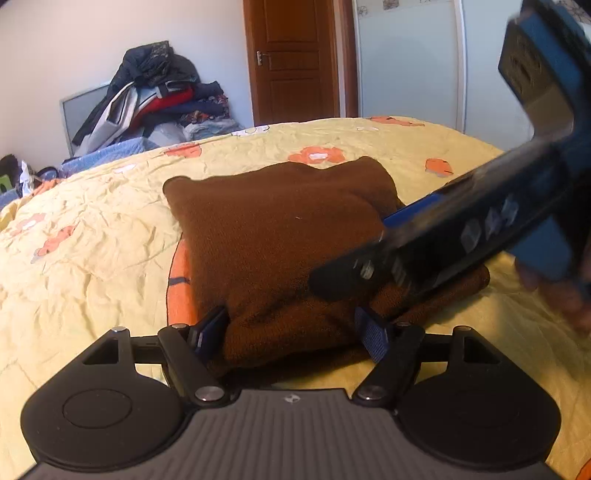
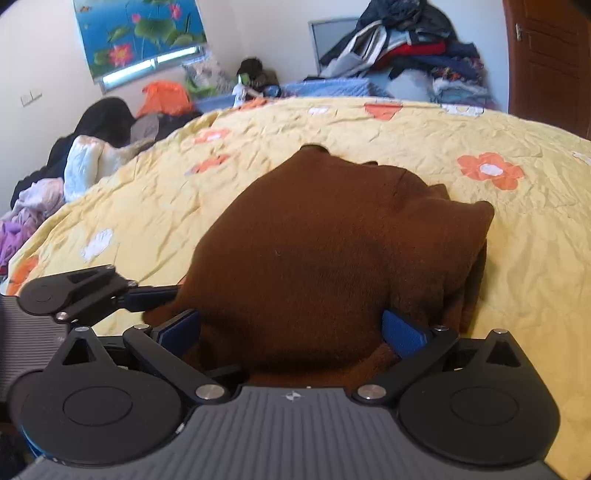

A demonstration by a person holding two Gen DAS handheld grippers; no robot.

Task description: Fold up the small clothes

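Observation:
A brown knitted garment (image 1: pixel 280 229), folded into a thick bundle, lies on the yellow flowered bedspread (image 1: pixel 92 236). My left gripper (image 1: pixel 291 332) has its jaws wide apart around the near edge of the bundle, the cloth bulging between the blue pads (image 1: pixel 373 336). My right gripper (image 2: pixel 291 332) is likewise open around the garment (image 2: pixel 325 251) from another side, blue pads (image 2: pixel 402 332) pressing its flanks. In the left wrist view the right gripper's body (image 1: pixel 480 221) crosses over the garment from the right. In the right wrist view the left gripper (image 2: pixel 92 291) reaches in at the left.
A heap of mixed clothes (image 1: pixel 159 96) sits beyond the bed by the wall, next to a brown door (image 1: pixel 295 59). More clothes (image 2: pixel 92 147) lie piled at the bed's far left, under a lotus poster (image 2: pixel 140 33). A wardrobe panel (image 1: pixel 406 62) stands right of the door.

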